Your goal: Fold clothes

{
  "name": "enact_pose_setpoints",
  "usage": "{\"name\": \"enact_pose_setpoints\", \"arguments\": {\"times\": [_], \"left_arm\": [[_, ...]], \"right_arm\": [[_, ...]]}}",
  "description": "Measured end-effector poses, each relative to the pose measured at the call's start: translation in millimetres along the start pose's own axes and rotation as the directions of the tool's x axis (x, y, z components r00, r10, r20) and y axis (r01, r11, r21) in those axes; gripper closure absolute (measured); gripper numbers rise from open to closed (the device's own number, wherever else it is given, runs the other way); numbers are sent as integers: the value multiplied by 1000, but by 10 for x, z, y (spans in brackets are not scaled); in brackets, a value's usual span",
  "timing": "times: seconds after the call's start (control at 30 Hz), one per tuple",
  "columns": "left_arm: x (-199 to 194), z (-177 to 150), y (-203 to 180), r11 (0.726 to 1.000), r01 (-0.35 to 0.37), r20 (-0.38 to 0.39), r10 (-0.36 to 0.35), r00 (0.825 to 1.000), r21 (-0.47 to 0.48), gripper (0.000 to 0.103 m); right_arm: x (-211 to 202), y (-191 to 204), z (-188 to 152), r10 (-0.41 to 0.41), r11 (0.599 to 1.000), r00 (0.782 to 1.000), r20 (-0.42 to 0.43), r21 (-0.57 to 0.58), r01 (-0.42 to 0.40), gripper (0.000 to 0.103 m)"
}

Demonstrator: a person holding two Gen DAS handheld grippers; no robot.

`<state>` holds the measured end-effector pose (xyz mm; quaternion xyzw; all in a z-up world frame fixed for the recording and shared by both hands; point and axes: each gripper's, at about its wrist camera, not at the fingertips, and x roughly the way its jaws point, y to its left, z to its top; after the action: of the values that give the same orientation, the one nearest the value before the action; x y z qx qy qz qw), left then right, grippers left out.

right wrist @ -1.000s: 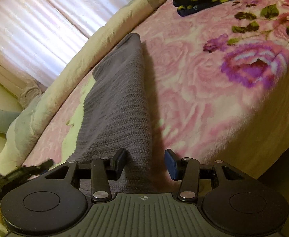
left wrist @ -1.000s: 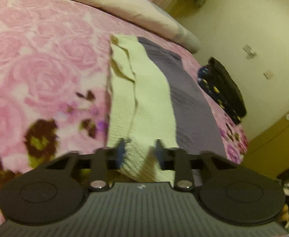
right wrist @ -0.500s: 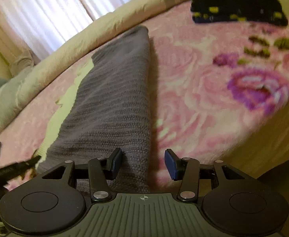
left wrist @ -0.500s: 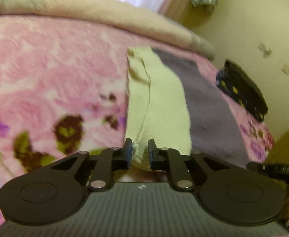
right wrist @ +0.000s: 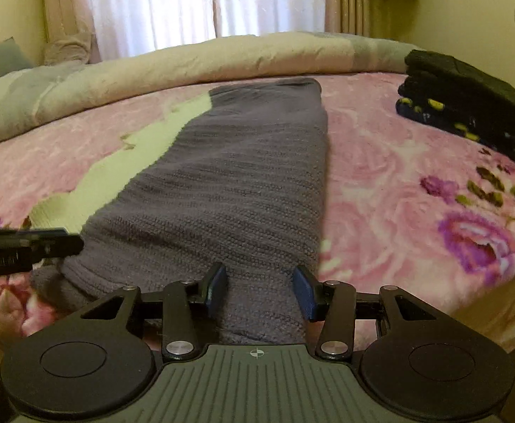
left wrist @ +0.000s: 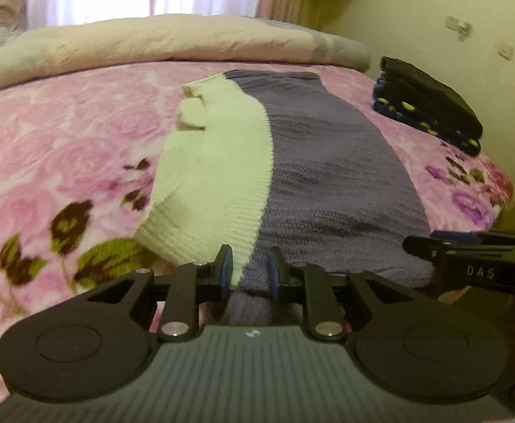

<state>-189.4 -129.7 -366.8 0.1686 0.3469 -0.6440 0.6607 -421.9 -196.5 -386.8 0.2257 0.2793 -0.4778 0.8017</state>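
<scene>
While sweater (left wrist: pixel 328 176) lies lengthwise on bed | left gripper (left wrist: pixel 247 271) spread at hem | right gripper (right wrist: pixel 261 290) spread at hem

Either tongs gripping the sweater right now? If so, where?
Both tongs, left and right, stand open around the near hem of the sweater. Nothing is clamped.

Two black handheld grippers, left gripper (left wrist: pixel 247 269) and right gripper (right wrist: pixel 260 290), with blue pads (right wrist: pixel 305 292), silver screws and ribbed grey housings.
</scene>
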Motion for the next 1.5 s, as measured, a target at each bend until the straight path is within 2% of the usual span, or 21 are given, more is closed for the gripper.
{"name": "enact_pose_setpoints", "arguments": {"times": [0.1,0.2,0.47,0.73,1.13,1.5], "left_arm": [[-95,-54,-77,999,-49,-16,49,999,-8,85],[-279,-45,-153,994,-110,-29,110,994,-1,79],[-591,-178,-373,986,-160,-37,161,986,48,66],[-849,-294,-498,973,-214,-14,216,976,85,62],[-1271,-445,-605,970,-222,47,218,975,101,58],[-1504,-537,-660,970,-221,87,212,973,105,57]], "right_arm": [[-101,-33,68,-7,999,1000,-27,39,8,57],[-287,-9,58,-23,997,999,-23,69,25,57],[-684,162,-61,-66,992,996,-58,102,72,56],[-1003,257,-209,-113,989,992,-52,86,118,56],[-1401,478,-338,-101,994,995,7,46,101,56],[-1646,547,-399,-105,994,993,46,35,103,56]]}}
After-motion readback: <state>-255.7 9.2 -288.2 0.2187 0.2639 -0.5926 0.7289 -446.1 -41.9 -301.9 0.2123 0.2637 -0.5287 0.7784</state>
